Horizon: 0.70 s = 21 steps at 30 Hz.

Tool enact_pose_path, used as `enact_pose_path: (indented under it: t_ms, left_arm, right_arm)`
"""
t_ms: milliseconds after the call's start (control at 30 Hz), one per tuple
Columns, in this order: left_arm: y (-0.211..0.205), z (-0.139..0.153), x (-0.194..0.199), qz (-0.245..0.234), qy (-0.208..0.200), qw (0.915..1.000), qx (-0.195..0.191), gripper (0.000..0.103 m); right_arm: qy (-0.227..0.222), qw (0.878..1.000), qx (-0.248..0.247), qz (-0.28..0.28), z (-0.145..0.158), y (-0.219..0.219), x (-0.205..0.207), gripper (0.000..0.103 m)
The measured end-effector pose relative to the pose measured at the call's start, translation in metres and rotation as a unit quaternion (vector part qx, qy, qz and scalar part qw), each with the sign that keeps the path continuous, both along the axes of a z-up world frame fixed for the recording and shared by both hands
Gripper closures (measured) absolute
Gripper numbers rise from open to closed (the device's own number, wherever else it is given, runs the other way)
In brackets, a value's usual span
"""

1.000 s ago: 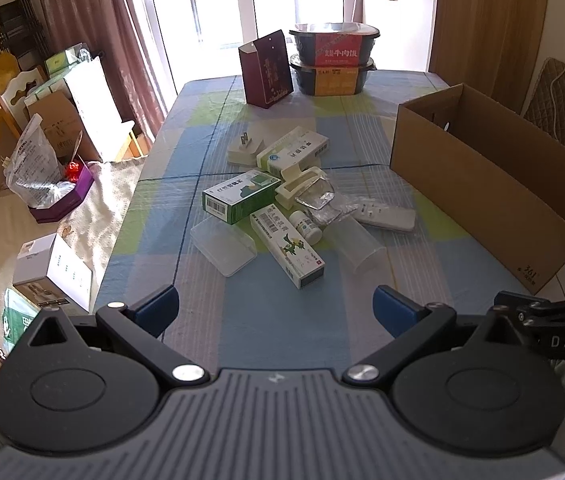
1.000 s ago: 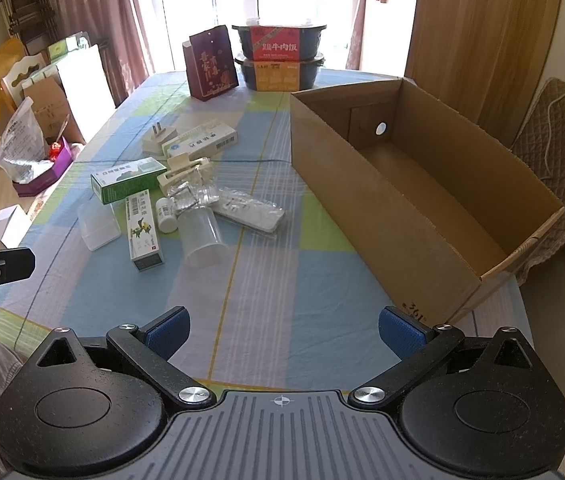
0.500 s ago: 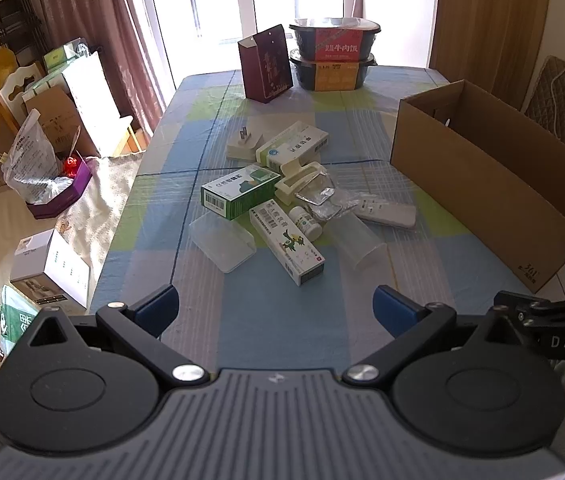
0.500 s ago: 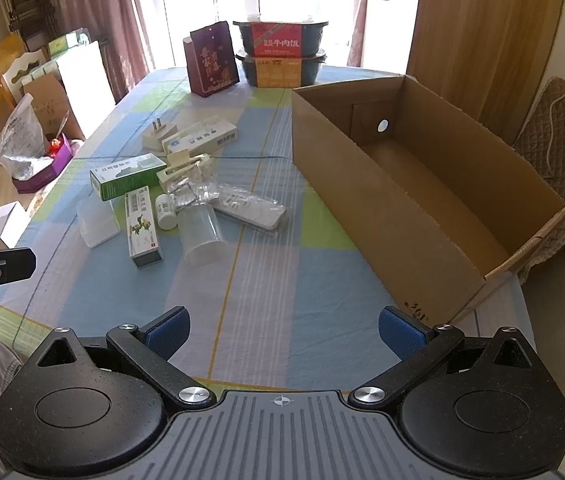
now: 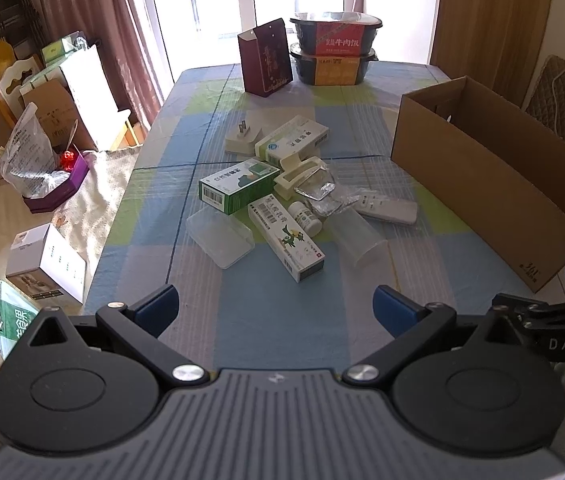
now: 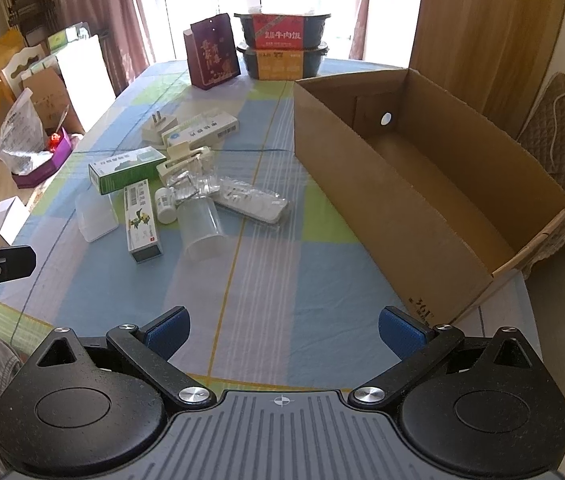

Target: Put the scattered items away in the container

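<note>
Lengthwise, the empty cardboard box (image 6: 422, 184) runs away from both claws.

Left gripper (image 5: 276, 306): jaws spread wide, nothing between the blue pads (image 5: 158, 308). Right gripper (image 6: 284, 330): jaws likewise wide apart, empty. Both appear level, side by side; the right one's tip shows at the left's right edge.
</note>
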<state>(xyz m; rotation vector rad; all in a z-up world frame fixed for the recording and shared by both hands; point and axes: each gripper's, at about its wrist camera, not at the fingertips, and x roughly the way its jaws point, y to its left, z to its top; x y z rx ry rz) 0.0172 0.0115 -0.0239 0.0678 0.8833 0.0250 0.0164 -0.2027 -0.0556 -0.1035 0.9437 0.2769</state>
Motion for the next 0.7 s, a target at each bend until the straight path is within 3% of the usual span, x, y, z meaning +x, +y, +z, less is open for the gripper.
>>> enact_pose_path:
  t_ms: [700]
  left_arm:
    - [0.0037,-0.01,0.0096,-0.002,0.016,0.9999,-0.006,0.001]
  right_arm:
    - [0.011,1.0,-0.007,0.003,-0.0095,0.0027,0.0073,0.0]
